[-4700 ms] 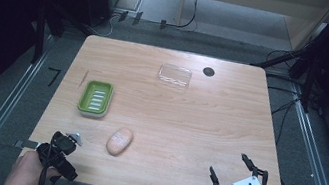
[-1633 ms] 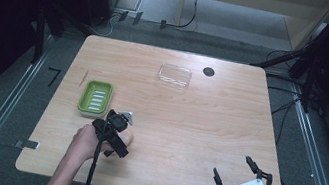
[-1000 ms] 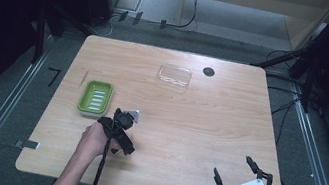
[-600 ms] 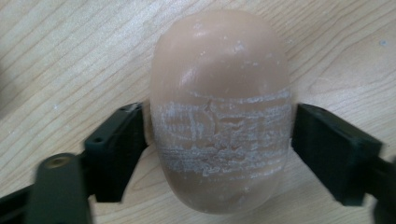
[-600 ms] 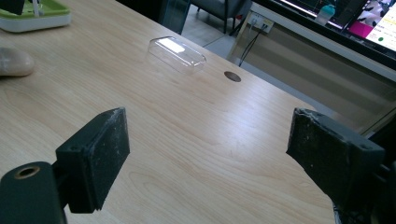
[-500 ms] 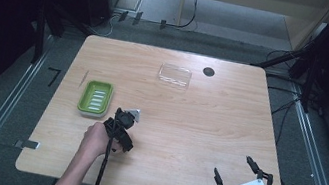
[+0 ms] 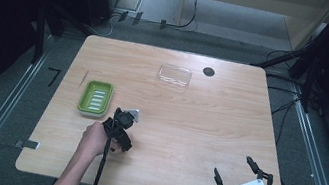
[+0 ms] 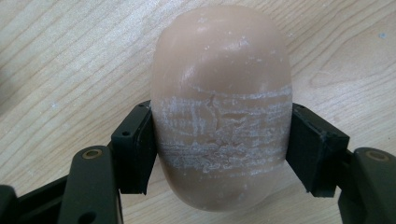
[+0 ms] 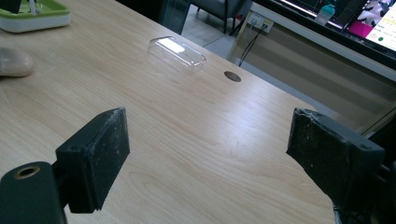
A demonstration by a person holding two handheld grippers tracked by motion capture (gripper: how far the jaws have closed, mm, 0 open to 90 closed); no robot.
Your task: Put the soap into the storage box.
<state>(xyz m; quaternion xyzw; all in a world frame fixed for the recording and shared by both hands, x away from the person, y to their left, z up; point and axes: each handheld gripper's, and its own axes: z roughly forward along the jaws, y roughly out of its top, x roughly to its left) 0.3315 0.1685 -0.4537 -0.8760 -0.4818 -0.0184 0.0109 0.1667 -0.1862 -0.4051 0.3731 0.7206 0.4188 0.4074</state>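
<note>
Soap (image 8: 219,107) sits mid-frame in our left gripper view, on the table (image 7: 207,130); our left gripper (image 8: 219,154) clamps its sides, probably bound for the green dish (image 7: 95,97) nearby. Our right gripper (image 9: 210,154) idles open, lower right.

Soap (image 8: 219,107) between left claw (image 8: 219,154) pads

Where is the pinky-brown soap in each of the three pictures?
High view: the soap is hidden under the left gripper, just right of the green soap dish.
Left gripper view: the soap sits in the middle, pinched between the two black jaws.
Right gripper view: one end of the soap peeks in at the left edge, below the green soap dish.
Shared landmark: the green soap dish, next to the soap in the high view and the right gripper view.
</note>
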